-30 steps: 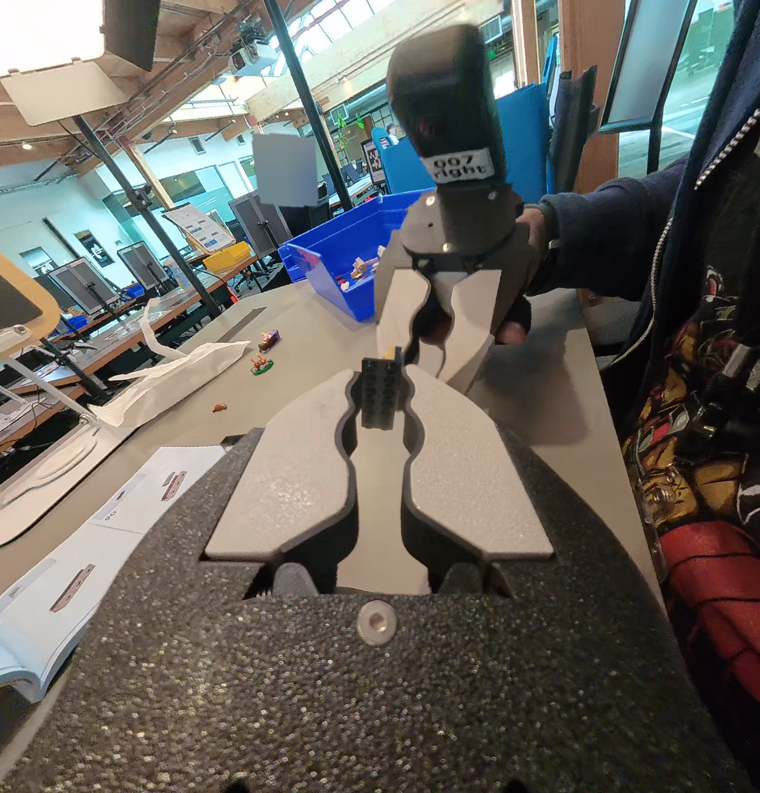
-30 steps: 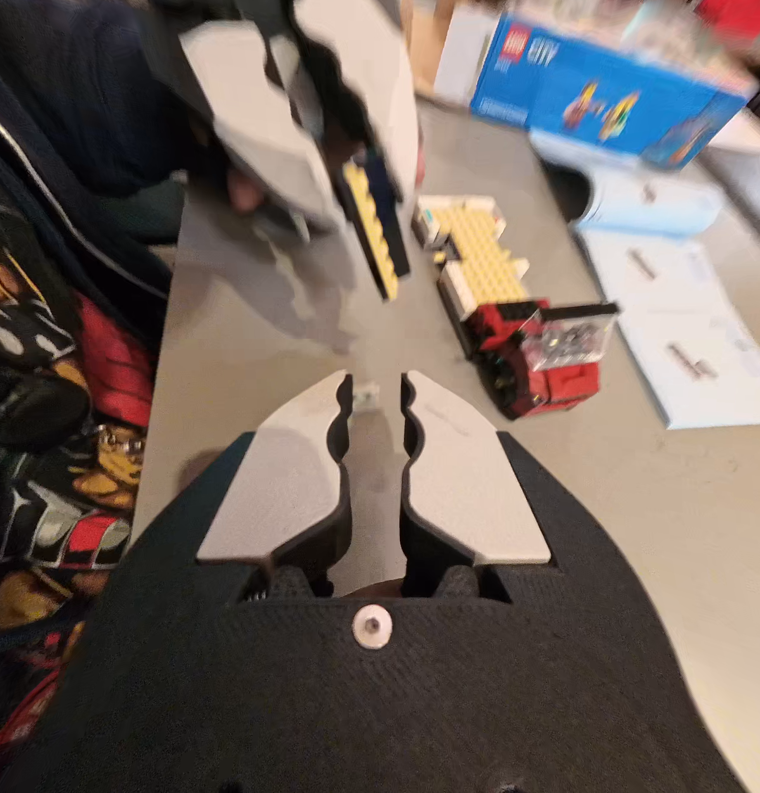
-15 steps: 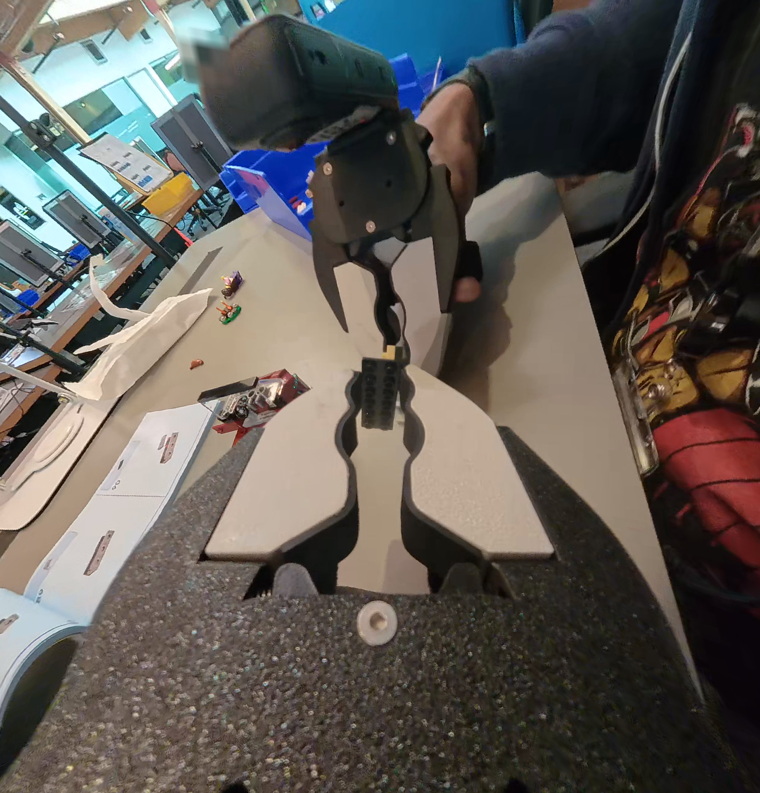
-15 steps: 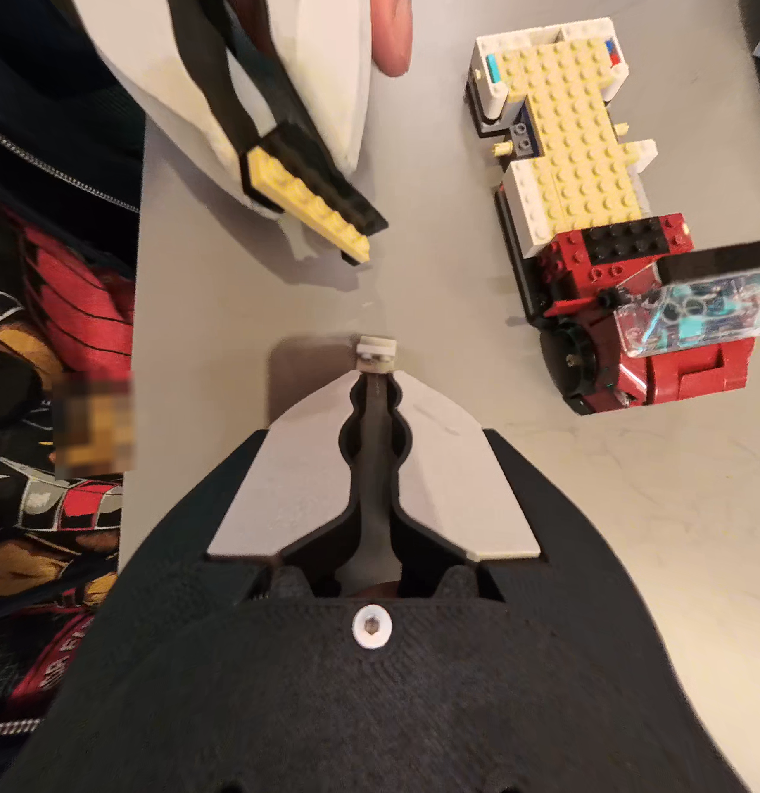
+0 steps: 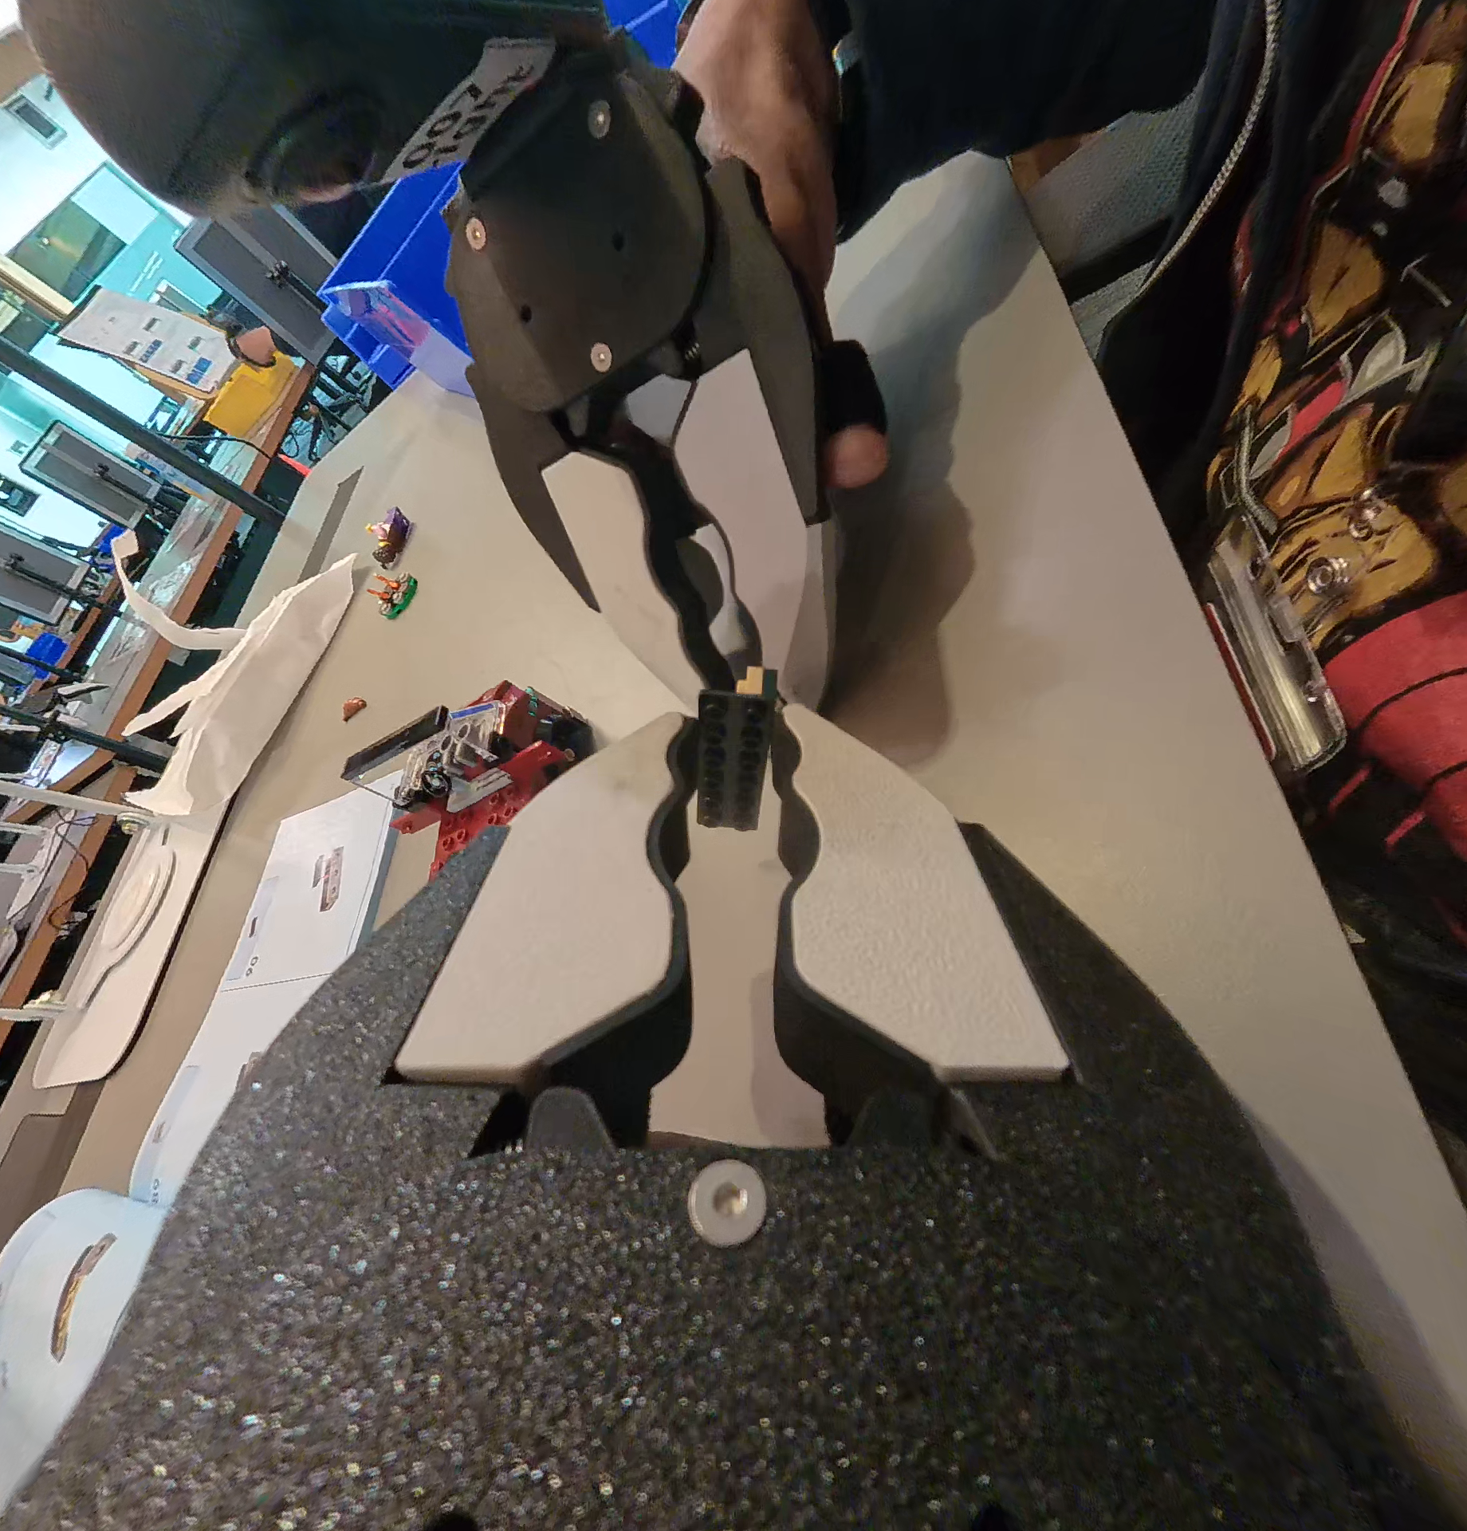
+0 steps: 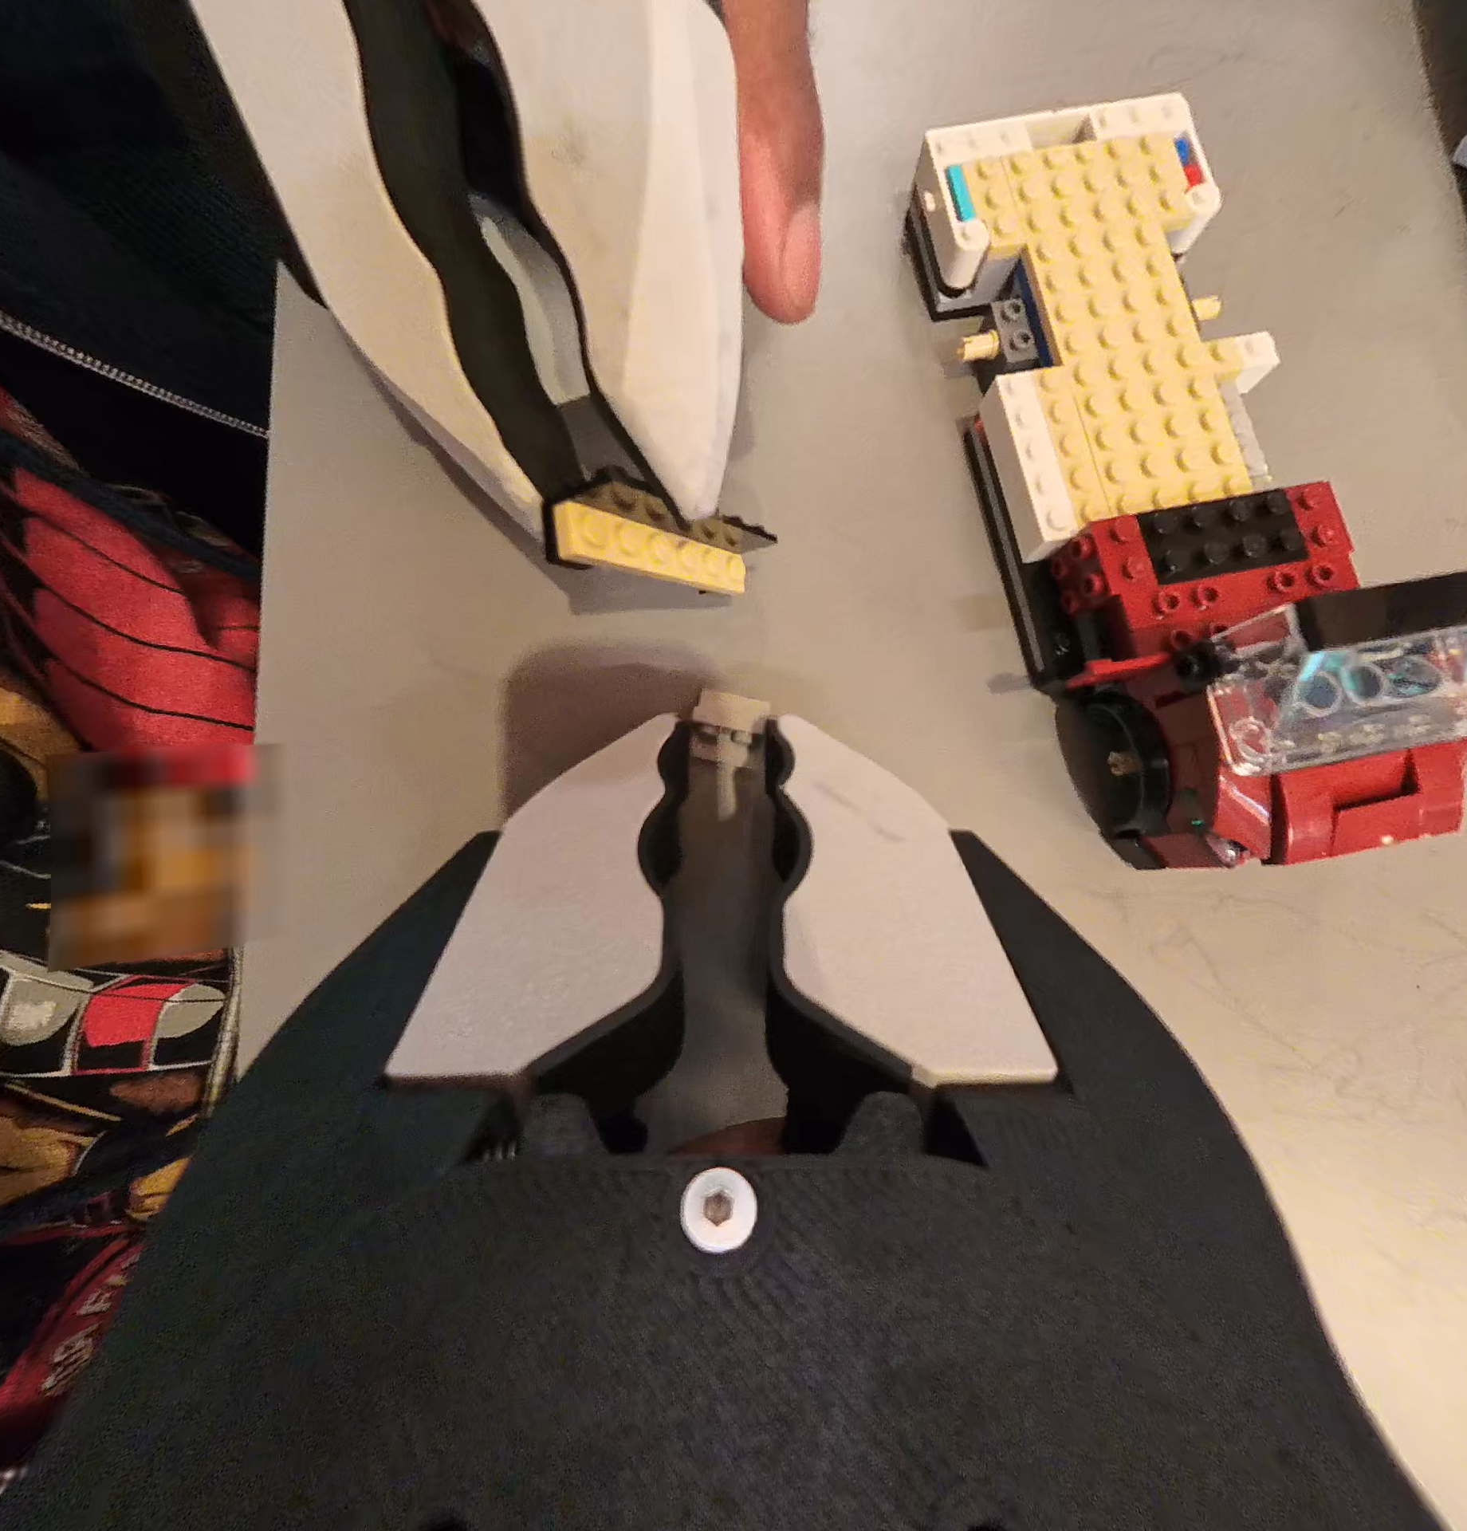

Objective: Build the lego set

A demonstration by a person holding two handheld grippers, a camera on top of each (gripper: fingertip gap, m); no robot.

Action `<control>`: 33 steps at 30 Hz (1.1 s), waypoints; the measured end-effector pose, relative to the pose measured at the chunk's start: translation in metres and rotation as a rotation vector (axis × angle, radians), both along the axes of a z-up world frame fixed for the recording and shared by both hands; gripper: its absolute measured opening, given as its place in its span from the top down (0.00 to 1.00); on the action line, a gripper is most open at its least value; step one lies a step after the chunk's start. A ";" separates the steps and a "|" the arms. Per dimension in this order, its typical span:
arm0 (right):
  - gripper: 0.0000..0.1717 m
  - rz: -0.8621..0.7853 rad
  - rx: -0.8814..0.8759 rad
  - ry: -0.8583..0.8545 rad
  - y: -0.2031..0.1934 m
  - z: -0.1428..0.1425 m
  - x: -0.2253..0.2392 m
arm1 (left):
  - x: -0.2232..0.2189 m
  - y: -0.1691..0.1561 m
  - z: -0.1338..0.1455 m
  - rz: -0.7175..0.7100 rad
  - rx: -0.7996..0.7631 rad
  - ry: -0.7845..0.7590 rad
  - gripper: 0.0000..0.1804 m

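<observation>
My left gripper (image 5: 734, 721) is shut on a black studded plate (image 5: 734, 770) with a pale yellow plate on one face, held above the grey table (image 5: 1045, 746). The right wrist view shows this stack (image 6: 647, 547) sticking out of the left gripper's fingertips (image 6: 680, 464). My right gripper (image 6: 726, 725) is shut on a small white piece (image 6: 728, 711) with a short pin, low over the table. In the left wrist view the right gripper (image 5: 738, 654) points down just beyond the black plate, a hand (image 5: 763, 166) on it.
A partly built brick vehicle (image 6: 1128, 464), yellow, white, red and black with a clear windscreen, lies on the table to the right. An open booklet (image 5: 316, 895), a white paper bag (image 5: 250, 688), small loose pieces (image 5: 390, 530) and a blue bin (image 5: 399, 273) lie to the left. A person's torso borders the table. My hands' fingertips stand some 5 cm from each other.
The right gripper came down over the small white piece. Its jaws narrowed with the piece at their tips, then widened, and the piece now sits between the pads. The left gripper kept its plate.
</observation>
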State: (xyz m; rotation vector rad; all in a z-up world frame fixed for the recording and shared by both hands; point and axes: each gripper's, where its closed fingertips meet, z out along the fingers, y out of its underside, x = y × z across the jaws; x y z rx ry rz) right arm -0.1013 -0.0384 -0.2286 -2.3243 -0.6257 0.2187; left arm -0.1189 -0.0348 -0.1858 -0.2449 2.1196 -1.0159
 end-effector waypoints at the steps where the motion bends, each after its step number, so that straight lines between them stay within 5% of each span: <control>1: 0.90 0.015 -0.001 0.008 0.000 0.000 -0.002 | 0.000 0.000 0.000 -0.001 -0.002 0.000 0.91; 12: 0.90 0.329 -0.350 0.342 -0.040 0.009 -0.014 | -0.008 -0.012 0.015 -0.033 -0.100 -0.012 0.91; 19: 0.84 0.242 -0.301 0.227 -0.027 0.004 0.007 | -0.010 -0.017 0.018 -0.023 -0.116 -0.035 0.91; 23: 0.83 0.112 -0.126 0.033 -0.027 0.006 0.023 | -0.010 -0.016 0.021 -0.011 -0.132 -0.057 0.91; 27: 0.83 0.160 0.064 -0.198 -0.042 0.010 0.021 | -0.010 -0.015 0.024 -0.002 -0.147 -0.074 0.91; 33: 0.85 0.201 0.059 -0.182 -0.037 0.009 0.025 | -0.007 -0.015 0.022 0.016 -0.130 -0.076 0.91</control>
